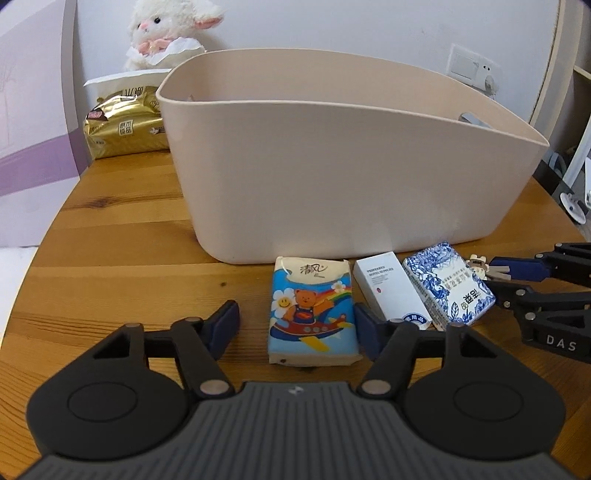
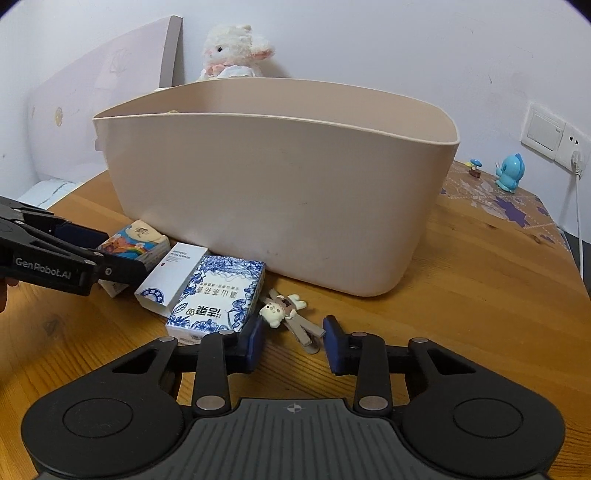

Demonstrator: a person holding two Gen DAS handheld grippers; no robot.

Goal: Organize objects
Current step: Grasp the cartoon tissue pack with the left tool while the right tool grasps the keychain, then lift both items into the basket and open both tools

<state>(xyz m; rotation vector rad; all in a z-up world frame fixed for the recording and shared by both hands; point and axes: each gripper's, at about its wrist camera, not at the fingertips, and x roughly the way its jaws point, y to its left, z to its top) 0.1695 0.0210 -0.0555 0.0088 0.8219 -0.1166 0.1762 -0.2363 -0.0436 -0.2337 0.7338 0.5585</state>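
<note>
A beige bin [image 1: 332, 177] [image 2: 266, 199] stands on the wooden table [image 1: 122, 251]. In front of it lie a cartoon bear tissue pack [image 1: 312, 314] [image 2: 138, 243], a white box [image 1: 389, 291] [image 2: 171, 278], a blue-and-white patterned tissue pack [image 1: 448, 282] [image 2: 219, 295] and a bear clothespin [image 1: 480, 266] [image 2: 286, 314]. My left gripper [image 1: 295, 328] is open, its fingers either side of the bear tissue pack's near end. My right gripper [image 2: 293, 341] is open around the clothespin's near end; its jaws also show in the left wrist view [image 1: 498, 275].
A gold tissue package [image 1: 123, 125] and a plush lamb [image 1: 166, 33] sit behind the bin at left. A blue figurine [image 2: 509, 173] and small toy [image 2: 474, 166] stand on a patterned mat at right. A wall socket with cable [image 2: 574, 158] is beyond.
</note>
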